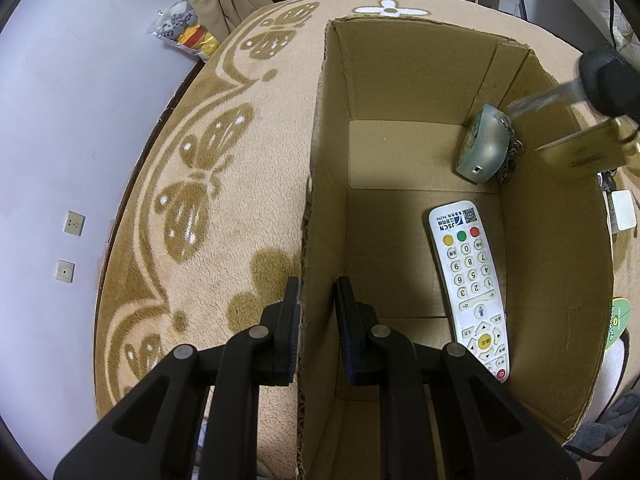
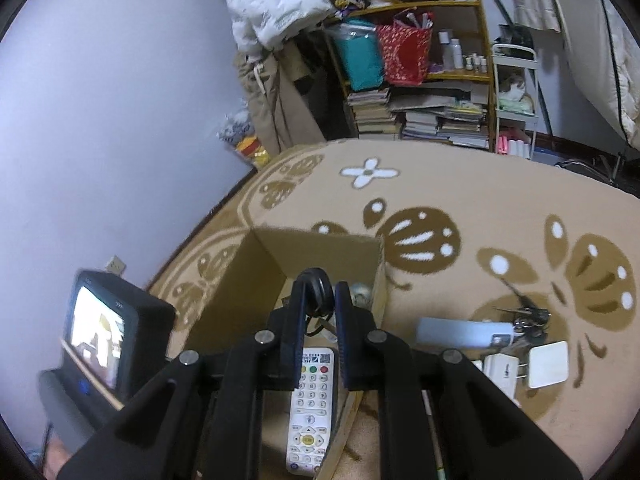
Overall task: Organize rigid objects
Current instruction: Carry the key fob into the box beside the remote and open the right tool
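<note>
Both wrist views steeply down, close over one shared cardboard box.

Box: matt brown cardboard, ragged cut edges. Remote: smooth white plastic. Carpet: fuzzy beige pile. Padlock, right of frame: shiny brass.

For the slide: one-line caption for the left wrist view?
Left gripper straddles the cardboard box wall; remote and tape measure inside, padlock arriving above.

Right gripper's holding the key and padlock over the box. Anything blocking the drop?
Nothing visible. The key and padlock hang over the open box; below lie only the remote and a silver gadget.
</note>
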Tool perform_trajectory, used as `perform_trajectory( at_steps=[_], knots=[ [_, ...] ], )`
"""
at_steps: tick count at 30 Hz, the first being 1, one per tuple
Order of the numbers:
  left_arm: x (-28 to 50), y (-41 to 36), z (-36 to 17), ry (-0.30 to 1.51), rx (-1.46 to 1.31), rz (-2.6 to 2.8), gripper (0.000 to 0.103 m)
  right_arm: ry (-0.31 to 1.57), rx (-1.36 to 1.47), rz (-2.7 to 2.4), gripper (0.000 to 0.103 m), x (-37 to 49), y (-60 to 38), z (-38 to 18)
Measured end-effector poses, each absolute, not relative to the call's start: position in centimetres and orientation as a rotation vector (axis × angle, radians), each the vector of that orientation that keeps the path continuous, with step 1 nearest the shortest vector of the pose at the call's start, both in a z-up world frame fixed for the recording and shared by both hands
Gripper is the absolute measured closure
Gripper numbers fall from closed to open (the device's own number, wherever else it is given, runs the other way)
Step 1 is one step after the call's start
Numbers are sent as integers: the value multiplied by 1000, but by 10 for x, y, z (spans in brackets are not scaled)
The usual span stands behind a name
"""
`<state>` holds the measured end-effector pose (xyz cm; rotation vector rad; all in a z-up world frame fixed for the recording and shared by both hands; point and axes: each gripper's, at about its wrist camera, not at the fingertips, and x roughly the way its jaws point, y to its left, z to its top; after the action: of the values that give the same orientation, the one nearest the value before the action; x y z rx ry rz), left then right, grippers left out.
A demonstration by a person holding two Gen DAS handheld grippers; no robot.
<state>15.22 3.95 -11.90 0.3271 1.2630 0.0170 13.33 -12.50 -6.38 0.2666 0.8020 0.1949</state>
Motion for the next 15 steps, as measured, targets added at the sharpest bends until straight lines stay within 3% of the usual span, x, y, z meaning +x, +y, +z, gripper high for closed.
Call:
perform_trajectory(
  at_steps=[13, 15],
  knots=[
    [153, 42, -120, 1265, 317, 10, 86, 854, 276, 196, 87, 133, -120, -90],
    [153, 41, -120, 1262, 322, 13, 86, 858, 273, 198, 82, 131, -121, -89]
  ],
)
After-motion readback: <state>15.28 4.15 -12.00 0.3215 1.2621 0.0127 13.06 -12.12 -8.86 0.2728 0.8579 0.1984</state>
